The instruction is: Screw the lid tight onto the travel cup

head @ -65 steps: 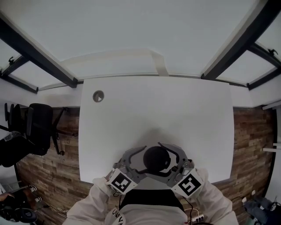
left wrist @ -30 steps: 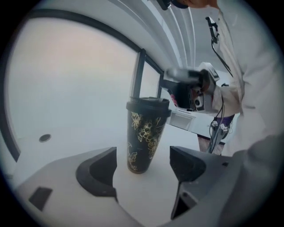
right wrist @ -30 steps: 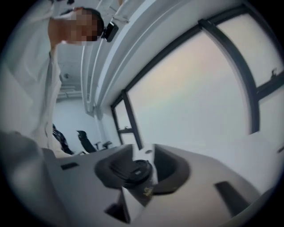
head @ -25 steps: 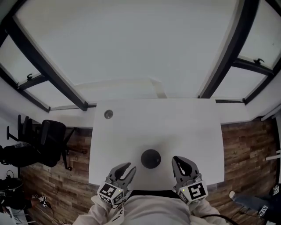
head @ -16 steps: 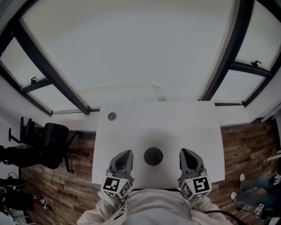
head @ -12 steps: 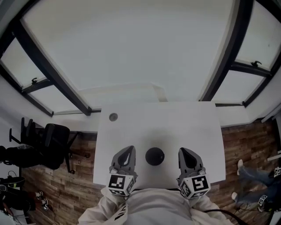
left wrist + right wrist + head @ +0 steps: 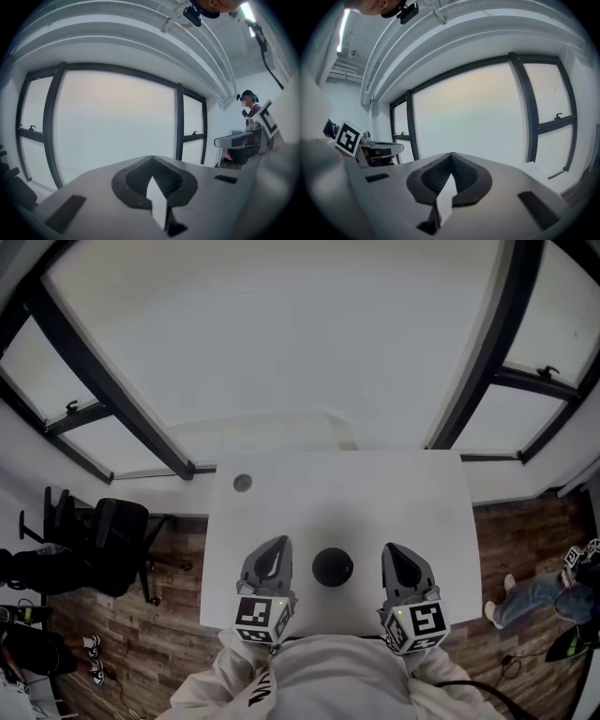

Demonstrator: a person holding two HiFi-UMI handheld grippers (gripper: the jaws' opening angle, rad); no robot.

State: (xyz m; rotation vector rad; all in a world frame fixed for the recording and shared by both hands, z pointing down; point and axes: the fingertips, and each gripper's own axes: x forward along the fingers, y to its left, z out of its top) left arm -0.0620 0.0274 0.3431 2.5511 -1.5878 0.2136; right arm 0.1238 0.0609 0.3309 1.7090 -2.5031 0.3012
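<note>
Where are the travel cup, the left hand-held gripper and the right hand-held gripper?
travel cup (image 7: 332, 566), head view, on its dark round top.
left hand-held gripper (image 7: 278, 545), head view, at its shut jaw tips.
right hand-held gripper (image 7: 390, 549), head view, at its shut jaw tips.

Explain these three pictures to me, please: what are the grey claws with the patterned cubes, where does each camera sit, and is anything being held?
No robot here: a person holds a two-jaw gripper in each hand; the patterned cubes are part of them. The top-down picture comes from a camera on the person's head. It shows the left gripper and the right gripper above the near edge of a white table, with a dark travel cup standing between them, touched by neither. The other two pictures come from cameras riding on the grippers, looking along the jaws toward big windows. In both, the jaws are shut together with nothing between them, so nothing is held.
</note>
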